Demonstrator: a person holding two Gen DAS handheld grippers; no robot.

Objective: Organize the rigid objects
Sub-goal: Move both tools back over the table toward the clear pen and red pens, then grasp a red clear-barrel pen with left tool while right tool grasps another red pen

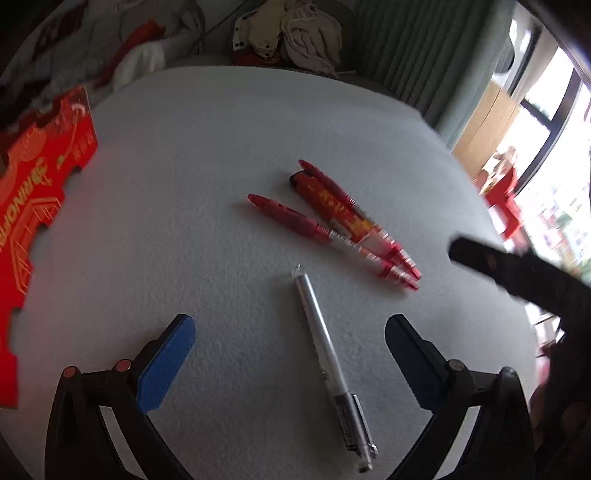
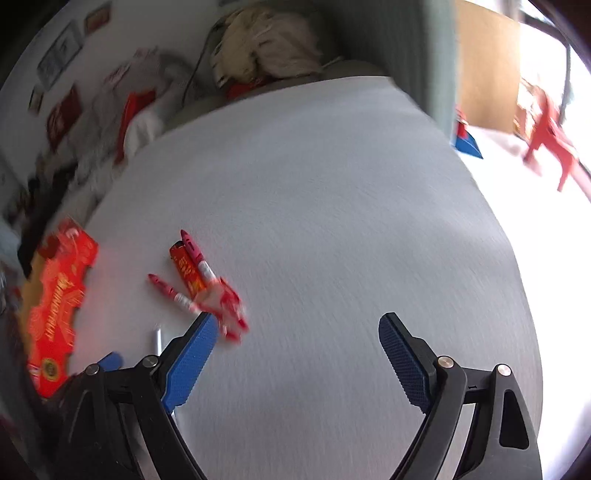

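Table: pale grey felt cover.
Back edge: heaped cloth.
Left gripper: wide, empty.
Right gripper: wide, empty.

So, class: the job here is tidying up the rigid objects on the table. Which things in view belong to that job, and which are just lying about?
Part of the job:
- three red pens, lying together
- silver pen, apart from them, between the open left gripper fingers
- red box at the table's edge

Just lying about:
- heap of cloth beyond the table
- red chair
- curtain
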